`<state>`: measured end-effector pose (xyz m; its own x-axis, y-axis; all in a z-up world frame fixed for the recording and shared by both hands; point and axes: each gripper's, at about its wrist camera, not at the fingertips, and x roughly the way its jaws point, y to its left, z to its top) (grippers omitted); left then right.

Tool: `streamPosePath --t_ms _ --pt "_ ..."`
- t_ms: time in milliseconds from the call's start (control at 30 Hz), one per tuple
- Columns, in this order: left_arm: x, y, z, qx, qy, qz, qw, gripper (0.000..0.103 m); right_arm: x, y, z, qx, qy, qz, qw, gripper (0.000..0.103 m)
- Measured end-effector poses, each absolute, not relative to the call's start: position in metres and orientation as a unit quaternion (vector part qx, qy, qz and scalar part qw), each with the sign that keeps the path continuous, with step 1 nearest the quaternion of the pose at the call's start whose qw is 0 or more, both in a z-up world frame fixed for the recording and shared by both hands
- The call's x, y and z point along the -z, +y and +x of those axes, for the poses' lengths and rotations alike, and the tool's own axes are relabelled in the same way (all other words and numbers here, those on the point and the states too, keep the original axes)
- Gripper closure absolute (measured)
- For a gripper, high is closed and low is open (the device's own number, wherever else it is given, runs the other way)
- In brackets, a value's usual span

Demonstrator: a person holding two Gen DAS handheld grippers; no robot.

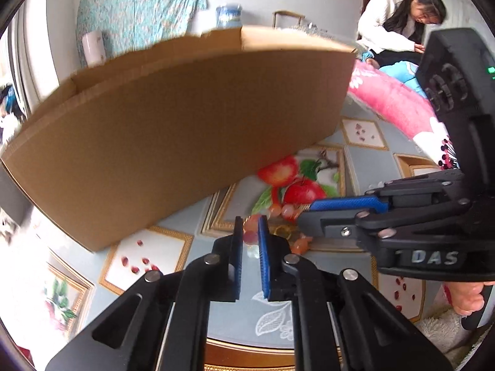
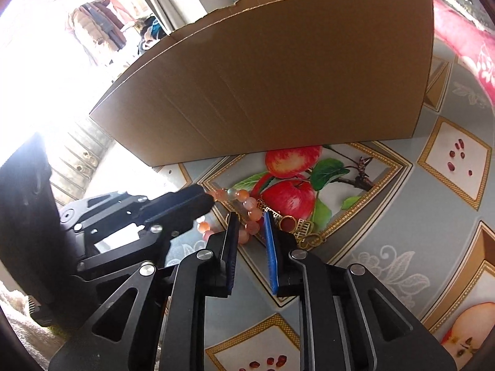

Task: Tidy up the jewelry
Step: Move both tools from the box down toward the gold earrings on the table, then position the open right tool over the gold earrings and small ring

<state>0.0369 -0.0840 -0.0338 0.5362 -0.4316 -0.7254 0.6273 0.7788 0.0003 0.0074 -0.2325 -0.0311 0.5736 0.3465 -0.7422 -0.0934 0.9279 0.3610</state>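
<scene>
The left gripper (image 1: 250, 232) points steeply downward, its two blue-padded fingers (image 1: 263, 256) drawn close with only a narrow gap between them, and pale orange beads show in that gap at the tips (whether the pads actually press on them cannot be told). The right gripper (image 2: 251, 227) tilts down at much the same angle and comes in from the left gripper's right side, so that the two sets of fingertips nearly meet. Its jaws are also narrowed, and its pads (image 2: 269, 247) flank a few beads. A hand (image 1: 470, 298) wraps the right gripper's handle, behind and below its body.
</scene>
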Motion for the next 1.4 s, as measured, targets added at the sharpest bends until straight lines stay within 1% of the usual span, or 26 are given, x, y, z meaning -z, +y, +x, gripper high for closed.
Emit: streamPosePath --t_ms 167,367,500,600,700,800,867,933,967,1033,1267,1400 --pt "0.013 -0.088 0.023 0.326 0.335 0.130 0.874 0.094 0.024 -0.248 -0.007 -0.121 0.430 0.158 0.881 0.086" --pt "-0.011 -0.075 0.019 0.333 0.326 0.102 0.879 0.094 0.019 -0.261 -0.021 -0.126 0.416 0.182 0.882 0.080" --pt "-0.009 -0.045 0.028 0.302 0.356 0.086 0.880 0.094 0.019 -0.263 -0.027 -0.125 0.419 0.171 0.883 0.079" --pt "0.010 -0.018 0.040 0.266 0.398 0.071 0.875 0.094 0.022 -0.264 -0.031 -0.117 0.423 0.162 0.884 0.078" --pt "0.024 0.002 0.045 0.246 0.416 0.056 0.874 0.093 0.026 -0.270 -0.034 -0.104 0.429 0.159 0.883 0.078" --pt "0.031 0.013 0.046 0.240 0.426 0.045 0.871 0.093 0.026 -0.274 -0.036 -0.090 0.432 0.154 0.884 0.075" --pt "0.033 0.018 0.045 0.241 0.428 0.042 0.870 0.091 0.025 -0.276 -0.039 -0.084 0.433 0.148 0.885 0.074" --pt "0.031 0.023 0.042 0.238 0.424 0.037 0.873 0.080 0.023 -0.275 -0.042 -0.079 0.435 0.138 0.887 0.073" --pt "0.029 0.026 0.039 0.240 0.419 0.032 0.875 0.078 0.022 -0.275 -0.043 -0.077 0.435 0.133 0.887 0.073" --pt "0.026 0.030 0.037 0.239 0.410 0.030 0.880 0.068 0.022 -0.274 -0.044 -0.072 0.438 0.125 0.887 0.073" --pt "0.021 0.039 0.025 0.223 0.396 0.049 0.889 0.066 0.020 -0.267 -0.046 -0.071 0.442 0.105 0.888 0.073" --pt "0.014 0.034 0.019 0.250 0.389 0.032 0.886 0.066 0.024 -0.261 -0.042 -0.056 0.448 0.093 0.887 0.073"
